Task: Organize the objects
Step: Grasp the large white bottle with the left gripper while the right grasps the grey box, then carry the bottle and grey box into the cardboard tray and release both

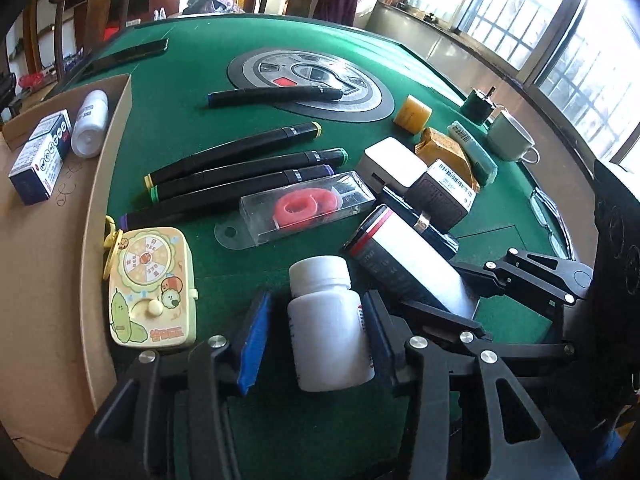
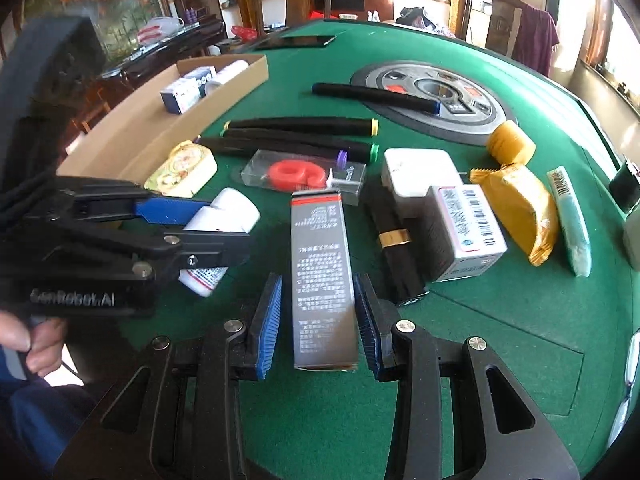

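Between the blue pads of the left gripper (image 1: 316, 332) stands a white bottle (image 1: 326, 332). The right pad touches its side; a narrow gap shows at the left pad, so a firm grip cannot be confirmed. No earlier frame is available.

Right gripper (image 2: 318, 316): a tall grey box (image 2: 323, 280) lies lengthwise between its pads. The pads stand close to both long sides; whether they press on it cannot be told.

Remaining items, largest first:

- Desk (image 1: 248, 76), green felt, carries all items. A round grey control panel (image 1: 312, 80) is set into it, far ahead of both grippers.
- Cardboard tray (image 1: 52, 248), left of the left gripper. It holds two blue-and-white boxes (image 1: 38, 160) and a second white bottle (image 1: 91, 124) lying on its side.
- Four black markers (image 1: 236, 160), ahead of the left gripper; three lie side by side, one (image 1: 276, 96) lies further off across the panel edge.
- Clear plastic case (image 1: 304, 208) with a red ring inside, just ahead of the white bottle.
- Cream toy (image 1: 152, 288) with cartoon print, just left of the left gripper, beside the tray wall.
- White box (image 2: 420, 176), barcoded box (image 2: 468, 232) and black tube with gold band (image 2: 396, 240), ahead and right of the right gripper.
- Yellow packet (image 2: 520, 208), yellow roll (image 2: 510, 144) and green packet (image 2: 570, 220), further right.
- A hand (image 2: 28, 340) grips the left gripper handle.
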A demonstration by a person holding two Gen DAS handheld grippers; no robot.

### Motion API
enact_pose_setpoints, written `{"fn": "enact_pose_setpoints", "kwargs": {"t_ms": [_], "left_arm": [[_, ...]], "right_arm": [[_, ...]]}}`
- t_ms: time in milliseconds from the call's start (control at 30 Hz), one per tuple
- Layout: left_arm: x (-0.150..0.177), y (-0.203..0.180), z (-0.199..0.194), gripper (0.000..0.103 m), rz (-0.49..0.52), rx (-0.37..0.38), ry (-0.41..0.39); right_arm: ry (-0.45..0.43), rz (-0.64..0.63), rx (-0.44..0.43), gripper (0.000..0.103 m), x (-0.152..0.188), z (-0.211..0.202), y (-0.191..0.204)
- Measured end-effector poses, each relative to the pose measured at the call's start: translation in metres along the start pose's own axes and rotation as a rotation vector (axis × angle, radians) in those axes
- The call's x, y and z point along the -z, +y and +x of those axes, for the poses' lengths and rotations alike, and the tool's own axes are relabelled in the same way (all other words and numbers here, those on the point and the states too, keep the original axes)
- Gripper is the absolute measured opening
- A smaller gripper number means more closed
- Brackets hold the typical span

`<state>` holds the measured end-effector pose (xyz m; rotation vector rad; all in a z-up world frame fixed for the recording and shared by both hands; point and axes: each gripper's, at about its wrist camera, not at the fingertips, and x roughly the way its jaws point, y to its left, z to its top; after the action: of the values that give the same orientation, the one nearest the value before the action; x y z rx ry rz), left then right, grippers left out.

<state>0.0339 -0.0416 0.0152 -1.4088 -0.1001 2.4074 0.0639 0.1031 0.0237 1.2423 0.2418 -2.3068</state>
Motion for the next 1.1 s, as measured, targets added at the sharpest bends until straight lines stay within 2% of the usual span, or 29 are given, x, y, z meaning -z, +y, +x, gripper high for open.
{"fn": "enact_pose_setpoints", "kwargs": {"t_ms": [33,67,100,333,633,867,1100], "left_arm": [[0.002,-0.002,0.0,0.046,0.017,-0.015,-0.006],[0.004,-0.004,0.0,0.037,0.026,-0.028,-0.02],[0.006,-0.005,-0.001,0.035,0.03,-0.024,-0.029],[0.016,-0.004,-0.008,0.035,0.014,0.034,-0.054],[0.015,0.003,-0.044,0.035,-0.012,0.077,-0.126],[0.014,0.036,-0.084,0.035,-0.086,0.114,-0.205],[0.014,0.09,-0.125,0.035,-0.195,0.107,-0.295]], "right_arm": [[-0.005,0.004,0.005,0.035,0.002,0.001,0.001],[-0.01,0.009,0.012,0.033,0.004,0.002,0.001],[-0.019,0.014,0.014,0.026,0.006,0.0,0.001],[-0.065,0.124,-0.014,0.026,0.019,-0.016,-0.012],[-0.123,0.144,-0.044,0.026,0.008,-0.038,-0.001],[-0.14,0.116,-0.08,0.026,-0.013,-0.052,0.022],[-0.13,0.083,-0.136,0.026,-0.042,-0.051,0.055]]}}
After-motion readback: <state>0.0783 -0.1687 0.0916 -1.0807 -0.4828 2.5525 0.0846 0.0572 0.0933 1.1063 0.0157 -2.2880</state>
